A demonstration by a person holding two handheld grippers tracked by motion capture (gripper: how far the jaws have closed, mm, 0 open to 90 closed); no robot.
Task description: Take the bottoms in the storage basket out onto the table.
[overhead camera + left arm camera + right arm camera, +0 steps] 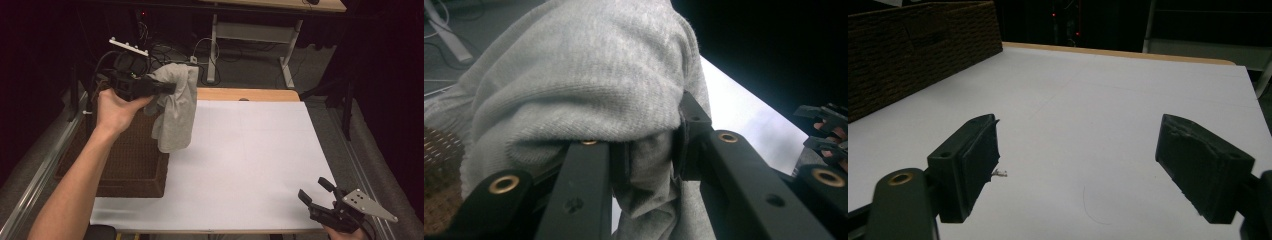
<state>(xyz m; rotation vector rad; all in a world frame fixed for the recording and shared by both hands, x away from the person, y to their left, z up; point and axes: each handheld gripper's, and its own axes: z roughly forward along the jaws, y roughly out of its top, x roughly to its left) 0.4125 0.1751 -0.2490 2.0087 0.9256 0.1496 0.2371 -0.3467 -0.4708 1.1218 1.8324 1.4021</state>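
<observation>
Grey cloth — between left gripper jaws

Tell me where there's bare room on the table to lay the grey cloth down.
The white sheet is bare between the brown basket and the right gripper. It is crowded at the left, where the left gripper holds the grey cloth above the basket's edge.

Table with a light wooden top, its far edge exposed as a narrow strip in the high view. A white sheet covers nearly the whole surface, lying flat and reaching the near edge. A brown woven basket stands on the left side of the table, its right wall along the sheet's left part; in the right gripper view the basket occupies the upper left, resting on the sheet.
</observation>
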